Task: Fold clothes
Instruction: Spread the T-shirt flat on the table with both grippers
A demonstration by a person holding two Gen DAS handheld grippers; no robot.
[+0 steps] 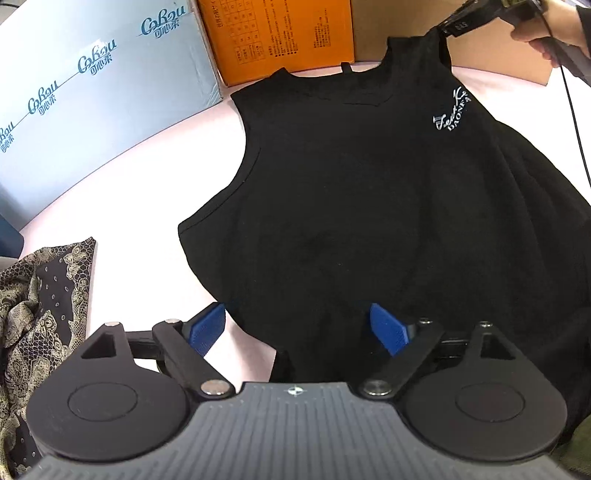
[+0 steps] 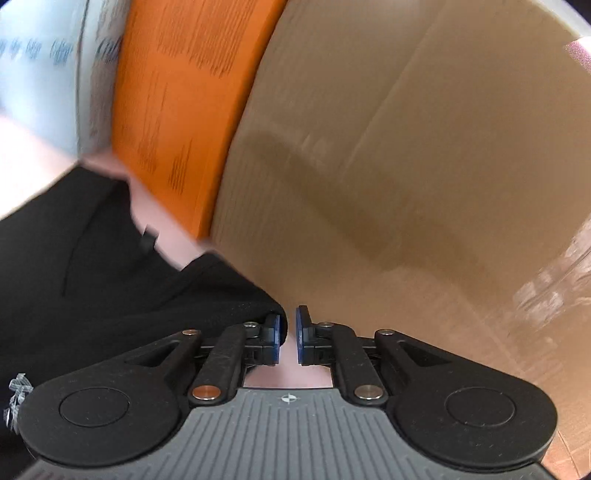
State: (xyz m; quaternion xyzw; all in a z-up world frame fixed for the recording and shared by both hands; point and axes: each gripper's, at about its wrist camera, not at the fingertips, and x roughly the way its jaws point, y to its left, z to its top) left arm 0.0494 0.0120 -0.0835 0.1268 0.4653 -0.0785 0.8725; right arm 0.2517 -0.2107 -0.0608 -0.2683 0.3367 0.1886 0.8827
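Note:
A black sleeveless top (image 1: 351, 192) with a white chest logo lies spread on the pale pink table (image 1: 155, 177), neckline toward the boxes. My left gripper (image 1: 297, 328) is open over its lower hem, blue pads either side of the fabric edge. My right gripper (image 2: 290, 330) has its jaws nearly together with a small gap, beside the top's far shoulder strap (image 2: 207, 295); the fabric touches the left pad and none shows between the pads. In the left wrist view the right gripper (image 1: 452, 27) sits at that raised shoulder.
A light blue carton (image 1: 92, 85), an orange box (image 1: 280, 33) and a brown cardboard box (image 2: 406, 166) stand along the table's far edge. A gold-and-black lace-patterned garment (image 1: 40, 325) lies at the left. A cable (image 1: 576, 122) hangs at the right.

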